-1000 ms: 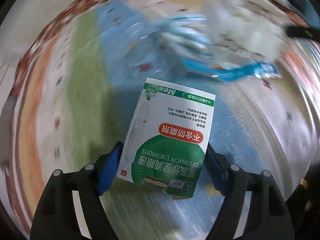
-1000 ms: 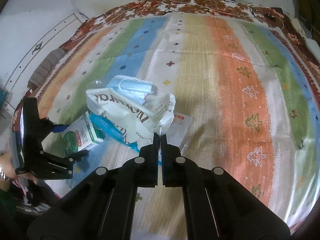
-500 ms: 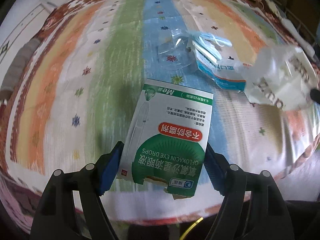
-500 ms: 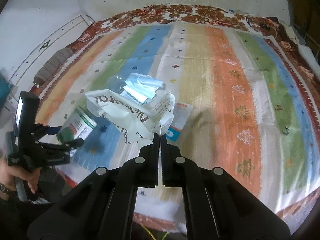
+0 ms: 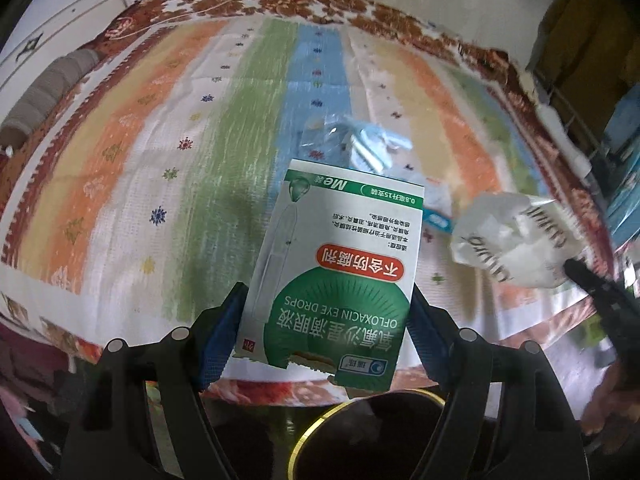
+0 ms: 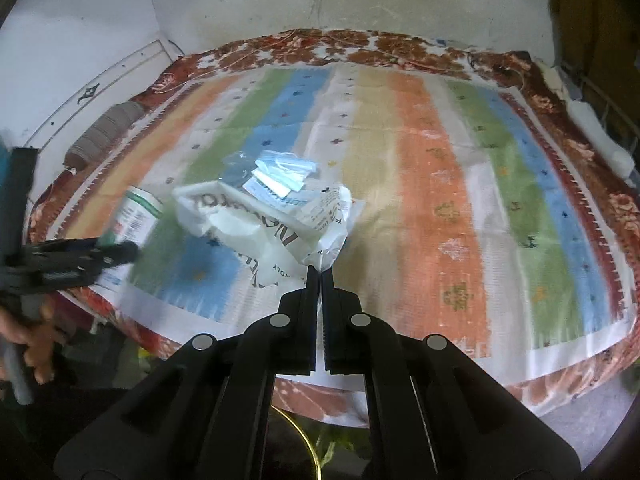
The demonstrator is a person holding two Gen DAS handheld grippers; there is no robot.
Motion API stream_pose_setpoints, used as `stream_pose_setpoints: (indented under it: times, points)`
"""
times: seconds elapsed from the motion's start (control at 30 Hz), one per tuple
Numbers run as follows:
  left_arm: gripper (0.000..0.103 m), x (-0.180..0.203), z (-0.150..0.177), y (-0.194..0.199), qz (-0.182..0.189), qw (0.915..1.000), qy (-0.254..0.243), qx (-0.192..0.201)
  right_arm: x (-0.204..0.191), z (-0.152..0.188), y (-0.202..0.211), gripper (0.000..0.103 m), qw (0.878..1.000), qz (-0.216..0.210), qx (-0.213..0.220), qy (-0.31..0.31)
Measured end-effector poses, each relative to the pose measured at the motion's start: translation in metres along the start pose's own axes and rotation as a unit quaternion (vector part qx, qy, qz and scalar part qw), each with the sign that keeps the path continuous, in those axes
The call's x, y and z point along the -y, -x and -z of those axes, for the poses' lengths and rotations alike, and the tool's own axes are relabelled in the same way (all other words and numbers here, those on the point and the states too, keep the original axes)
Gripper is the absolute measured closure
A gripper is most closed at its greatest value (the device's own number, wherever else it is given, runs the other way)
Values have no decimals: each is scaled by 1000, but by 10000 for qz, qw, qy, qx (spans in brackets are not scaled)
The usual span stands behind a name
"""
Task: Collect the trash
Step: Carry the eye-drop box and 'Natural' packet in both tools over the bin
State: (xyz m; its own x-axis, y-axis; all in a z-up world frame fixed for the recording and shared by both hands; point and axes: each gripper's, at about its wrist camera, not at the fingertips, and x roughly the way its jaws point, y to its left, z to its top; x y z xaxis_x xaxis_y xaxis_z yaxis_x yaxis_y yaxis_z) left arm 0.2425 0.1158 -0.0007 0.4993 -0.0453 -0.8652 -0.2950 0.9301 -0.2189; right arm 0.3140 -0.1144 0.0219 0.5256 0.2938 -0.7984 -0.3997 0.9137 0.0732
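Note:
My left gripper [image 5: 326, 312] is shut on a green and white eye drops box [image 5: 340, 264], held in the air past the near edge of the striped cloth [image 5: 192, 184]. The box also shows in the right wrist view [image 6: 134, 216]. My right gripper [image 6: 320, 276] is shut on a crumpled white plastic bag [image 6: 256, 228], which hangs above the cloth and shows in the left wrist view [image 5: 516, 240]. A blue face mask [image 6: 286, 168] and a blue and white packet [image 6: 268, 188] lie on the cloth.
A round dark bin with a gold rim [image 5: 368, 436] sits below the near edge of the cloth; it also shows in the right wrist view [image 6: 308, 448]. A grey roll [image 6: 104, 132] lies at the far left. Clutter stands at the right [image 5: 624, 168].
Both grippers have pulled back and up from the cloth, carrying the box and the bag. The bin rim has come into view below them.

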Motion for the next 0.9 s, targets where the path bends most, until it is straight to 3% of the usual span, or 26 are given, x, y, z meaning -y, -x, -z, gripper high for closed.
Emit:
stream_pose_setpoints:
  times: [0.23,0.6,0.9]
  points:
    - [28,3,18,35,314,9989,86,343,-9,13,14,102,9999,-5,89,79]
    - [28,26,58,79,739,9933,-178,874,-17,48,35,102,9999,-19,103,26]
    - [28,39,94,96,825,9891,-489,1117,-22,79,45,102,10000,-34,52,-46]
